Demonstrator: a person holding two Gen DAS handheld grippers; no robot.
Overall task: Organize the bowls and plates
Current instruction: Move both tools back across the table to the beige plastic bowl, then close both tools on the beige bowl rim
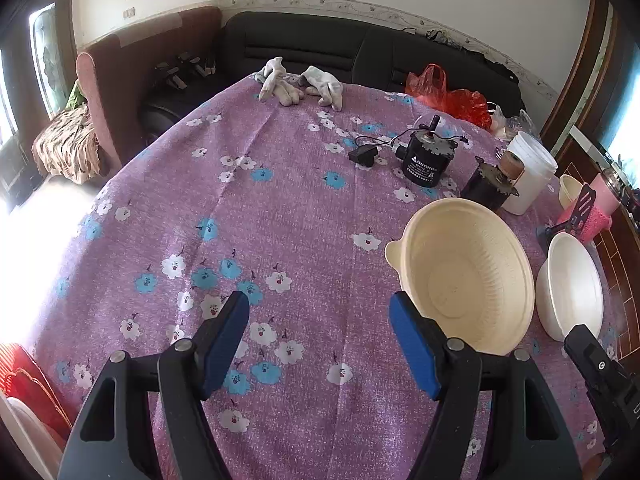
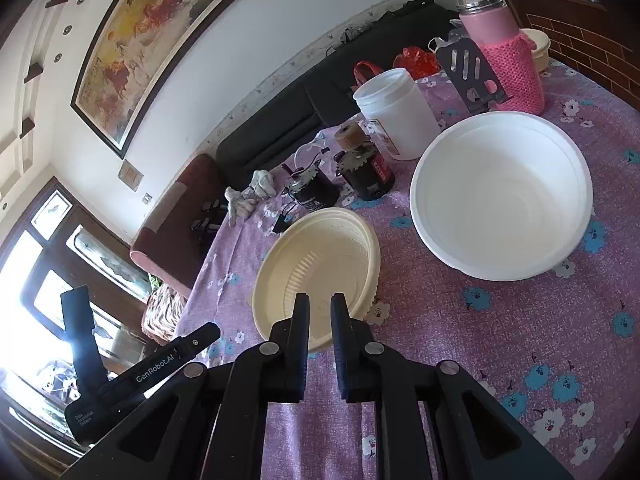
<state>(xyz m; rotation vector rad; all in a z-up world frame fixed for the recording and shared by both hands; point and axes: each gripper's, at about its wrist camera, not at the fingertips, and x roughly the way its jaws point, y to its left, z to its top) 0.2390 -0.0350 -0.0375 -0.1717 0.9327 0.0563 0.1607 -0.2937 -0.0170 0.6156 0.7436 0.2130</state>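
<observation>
A cream ribbed bowl (image 1: 464, 276) (image 2: 320, 268) sits on the purple flowered tablecloth, with a larger white bowl (image 1: 572, 288) (image 2: 504, 196) to its right. My left gripper (image 1: 320, 308) is open and empty, over bare cloth just left of the cream bowl. My right gripper (image 2: 320, 304) has its fingers nearly together, a narrow gap between them, over the near rim of the cream bowl. I cannot tell whether they pinch the rim.
Two black motors (image 1: 428, 156) (image 2: 364, 172), a white plastic jar (image 2: 396, 116), a pink knit-covered bottle (image 2: 508, 52), a purple phone stand (image 2: 468, 72) and grey gloves (image 1: 300, 84) lie at the far side. A small cream bowl (image 1: 568, 188) stands at the right edge.
</observation>
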